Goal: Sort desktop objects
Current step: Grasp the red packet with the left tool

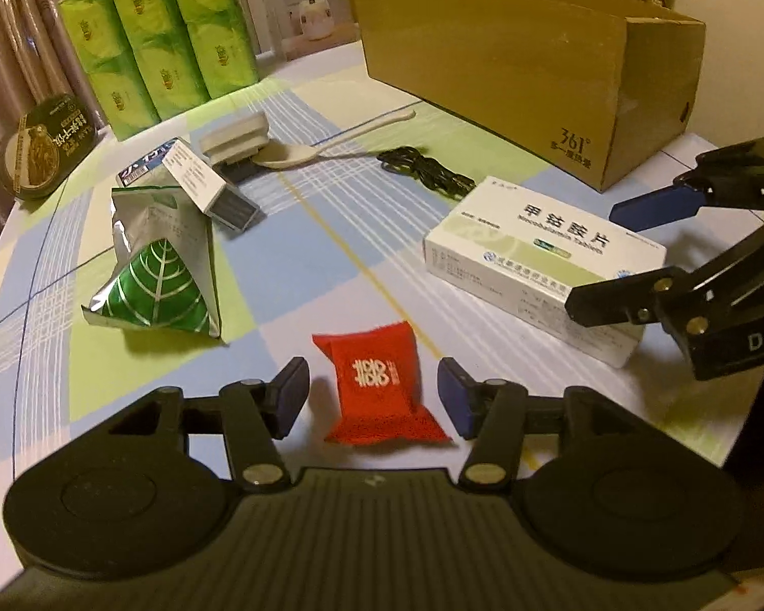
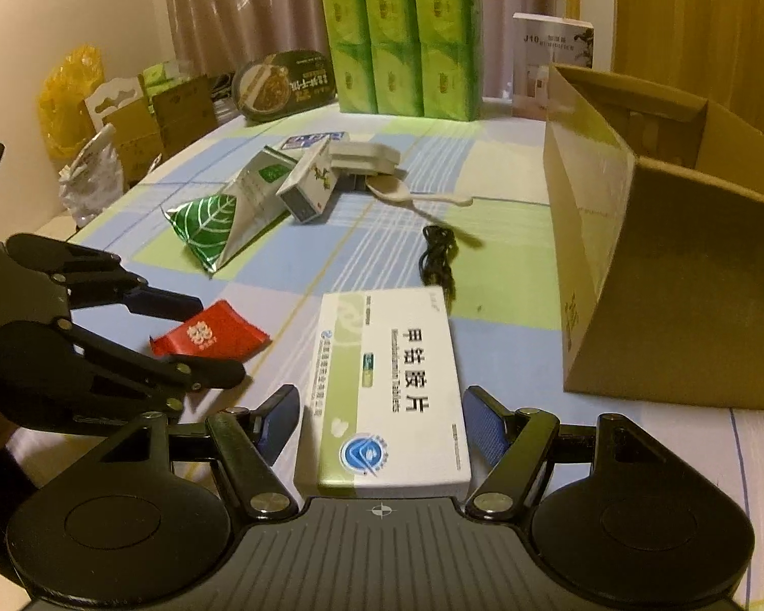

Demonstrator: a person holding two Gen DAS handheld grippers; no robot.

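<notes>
Left gripper jaws wide, straddling red packet on desk, apparently lined up for pickup. Right gripper jaws wide either side of medicine box, also flat on desk. Cardboard box near, likely sorting bin.

On the table, the sachet lies left of the medicine box; the carton stands behind.
</notes>
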